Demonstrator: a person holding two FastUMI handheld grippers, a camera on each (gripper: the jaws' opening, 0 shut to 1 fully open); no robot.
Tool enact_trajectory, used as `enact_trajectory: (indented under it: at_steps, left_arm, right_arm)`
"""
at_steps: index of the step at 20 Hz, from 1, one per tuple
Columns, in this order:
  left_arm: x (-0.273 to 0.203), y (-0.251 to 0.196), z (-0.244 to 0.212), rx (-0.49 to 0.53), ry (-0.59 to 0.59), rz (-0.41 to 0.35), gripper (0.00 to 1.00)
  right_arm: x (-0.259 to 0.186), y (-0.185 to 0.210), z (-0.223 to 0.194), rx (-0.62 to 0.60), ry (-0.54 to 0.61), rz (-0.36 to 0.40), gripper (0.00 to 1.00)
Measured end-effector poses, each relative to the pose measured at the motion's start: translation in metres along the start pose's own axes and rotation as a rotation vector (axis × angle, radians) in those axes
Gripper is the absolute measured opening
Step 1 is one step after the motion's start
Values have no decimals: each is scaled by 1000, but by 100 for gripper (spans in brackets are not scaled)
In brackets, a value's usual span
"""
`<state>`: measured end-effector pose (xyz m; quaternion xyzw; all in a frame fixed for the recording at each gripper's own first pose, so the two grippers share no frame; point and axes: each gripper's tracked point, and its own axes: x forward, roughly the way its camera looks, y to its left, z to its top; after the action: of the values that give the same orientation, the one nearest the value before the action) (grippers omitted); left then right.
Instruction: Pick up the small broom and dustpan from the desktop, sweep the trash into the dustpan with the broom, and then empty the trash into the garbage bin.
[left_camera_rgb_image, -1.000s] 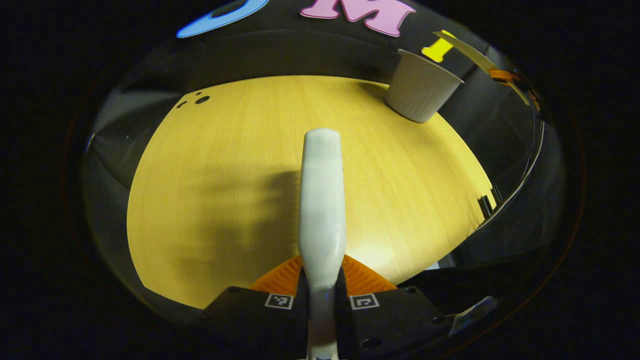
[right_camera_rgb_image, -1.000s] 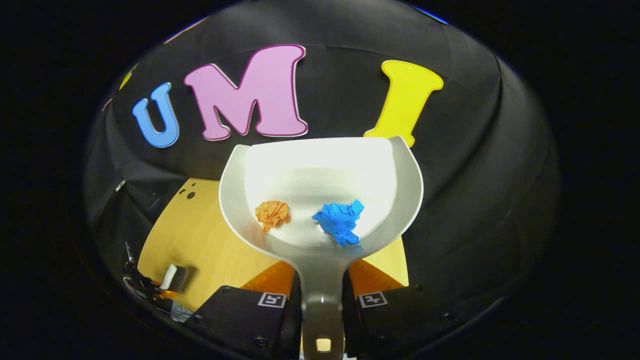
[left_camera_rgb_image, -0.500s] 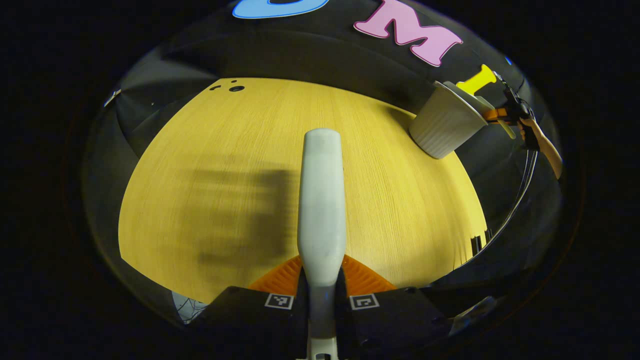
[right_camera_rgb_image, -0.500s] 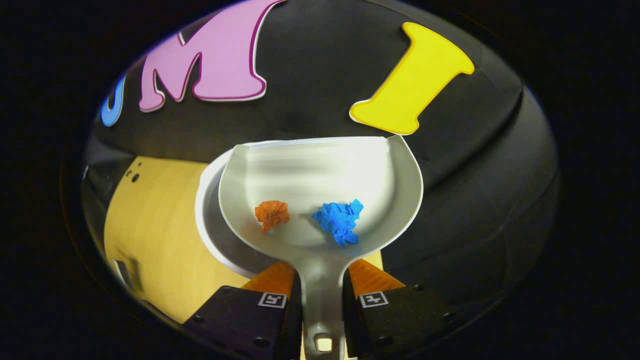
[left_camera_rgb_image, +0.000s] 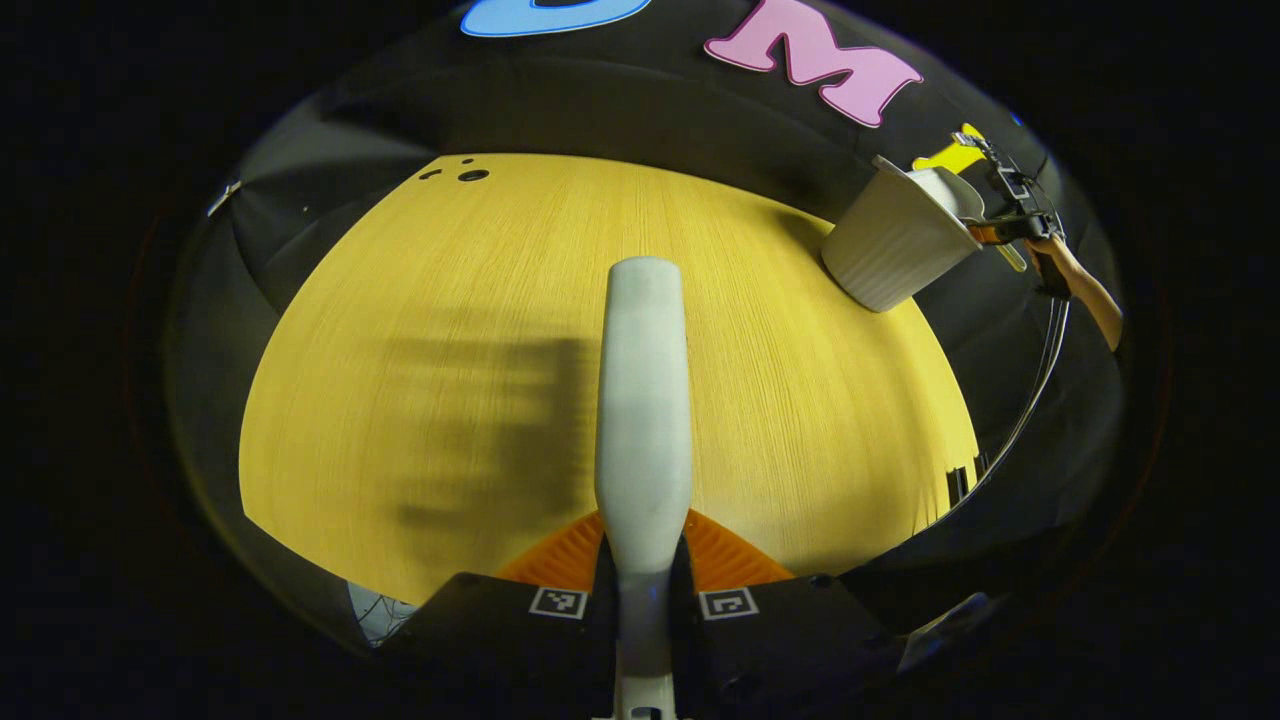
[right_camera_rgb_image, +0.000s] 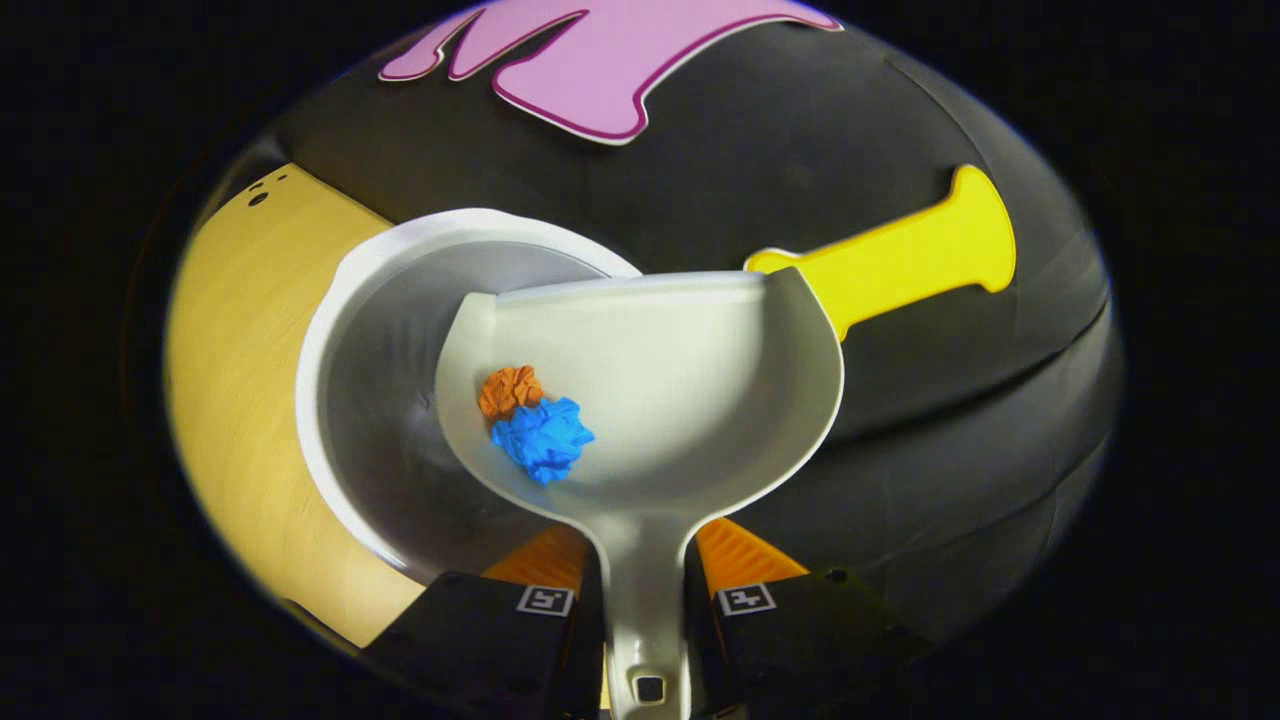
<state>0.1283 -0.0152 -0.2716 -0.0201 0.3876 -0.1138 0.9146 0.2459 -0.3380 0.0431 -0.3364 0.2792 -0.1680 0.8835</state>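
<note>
The right hand-held gripper (right_camera_rgb_image: 645, 590) is clamped on the handle of the dustpan (right_camera_rgb_image: 680, 400), both fingers pressed against its sides. The pan is held out in front of the gripper, tipped toward its left side, and partly overlaps the open mouth of the garbage bin (right_camera_rgb_image: 340, 300), which is seen from above. Two crumpled paper balls are carried in the pan — an orange one (right_camera_rgb_image: 508, 390) and a blue one (right_camera_rgb_image: 542, 438) — touching each other and lying against the pan's left wall, just inside its rim. The bin stands on the worktop (right_camera_rgb_image: 230, 330), near its far edge.

The left hand-held gripper (left_camera_rgb_image: 643, 590) is clamped on the small broom (left_camera_rgb_image: 645, 400), whose pale handle is gripped between both fingers and stretches forward over the worktop (left_camera_rgb_image: 450, 300). A blurred shadow is cast on the wood to the left of the broom. At the far right of the left gripper view the bin (left_camera_rgb_image: 895, 245) is seen, with the pan's edge (left_camera_rgb_image: 950, 190) over its rim and a person's hand (left_camera_rgb_image: 1065, 270) behind the other gripper.
</note>
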Motion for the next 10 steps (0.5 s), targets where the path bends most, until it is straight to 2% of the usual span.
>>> enact_trajectory:
  at_steps: [1,2,4,5,6,7,8,10]
  left_arm:
    - [0,-1,0,1,4,-2,26]
    - [0,-1,0,4,7,-4,26]
    - [1,-2,-1,17,15,-6,26]
    - [2,-2,-1,21,19,-7,26]
    - [2,-3,0,25,21,-8,27]
    - [2,-4,0,29,23,-11,26]
    - [2,-5,1,32,22,-15,26]
    - [4,-6,0,47,25,-20,27]
  right_arm:
    - [-1,0,2,-10,-3,-17,34]
    - [-4,0,3,-42,-4,-44,41]
    - [-8,-6,8,-162,-20,-126,33]
    - [-10,-9,11,-225,-28,-174,37]
    - [-8,-10,14,-287,-37,-209,37]
    - [-9,-11,18,-345,-46,-238,33]
    - [-10,-13,22,-404,-56,-261,37]
    - [-15,-21,23,-503,-64,-301,37]
